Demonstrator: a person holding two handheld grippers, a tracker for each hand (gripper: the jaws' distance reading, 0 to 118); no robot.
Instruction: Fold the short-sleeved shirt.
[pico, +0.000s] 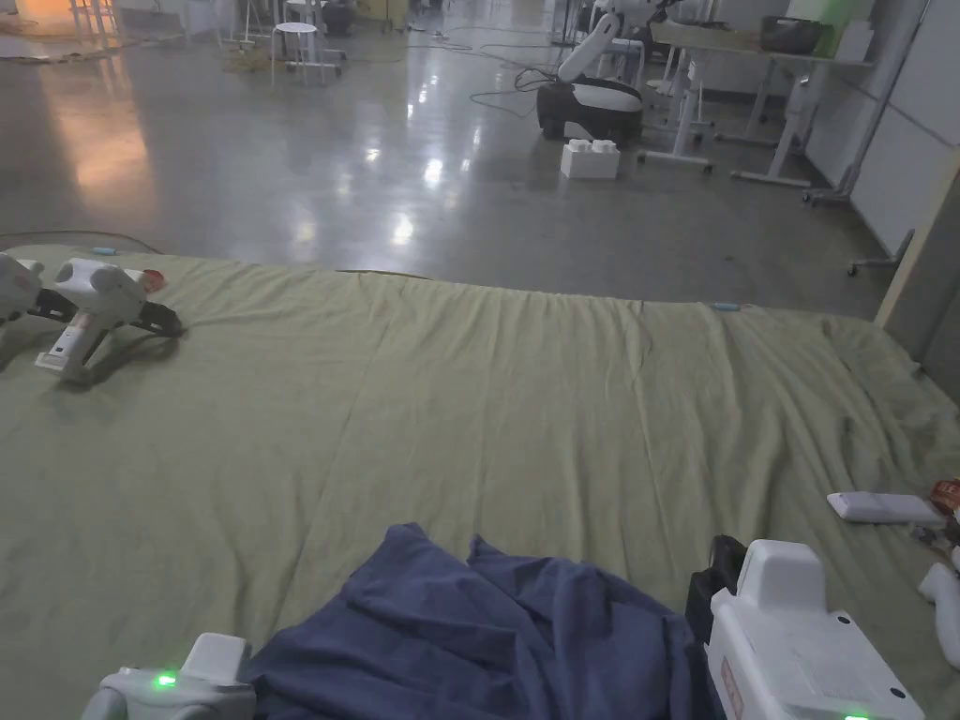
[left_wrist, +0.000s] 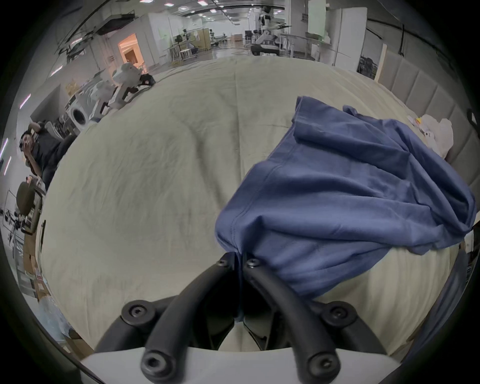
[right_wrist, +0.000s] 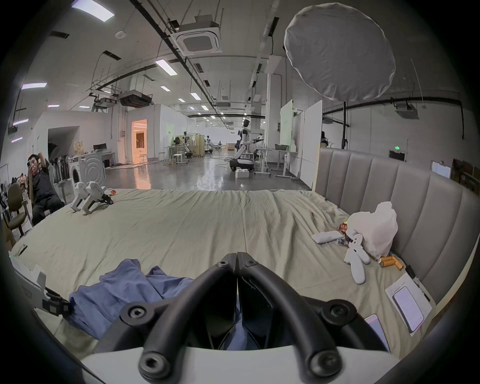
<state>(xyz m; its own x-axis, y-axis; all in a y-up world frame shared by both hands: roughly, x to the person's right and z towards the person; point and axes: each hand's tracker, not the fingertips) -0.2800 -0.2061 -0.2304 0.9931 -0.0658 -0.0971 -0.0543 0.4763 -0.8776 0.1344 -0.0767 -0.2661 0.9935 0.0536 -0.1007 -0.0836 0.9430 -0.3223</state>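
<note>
Fingers of my left gripper (left_wrist: 238, 261) pinch a hem corner of the blue shirt (left_wrist: 350, 197). My right gripper (right_wrist: 237, 256) has its fingers pressed together, blue cloth between them lower down. It lies crumpled on the bed (pico: 525, 412), near edge.

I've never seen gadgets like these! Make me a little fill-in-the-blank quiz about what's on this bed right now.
1. The crumpled shirt on the bed is ____ in colour.
2. The left gripper has its jaws ____ on an edge of the shirt.
3. The sheet under the shirt is pale ____.
4. Two spare grippers lie on the bed's far ____ corner in the head view.

Missing words: blue; shut; green; left
</note>
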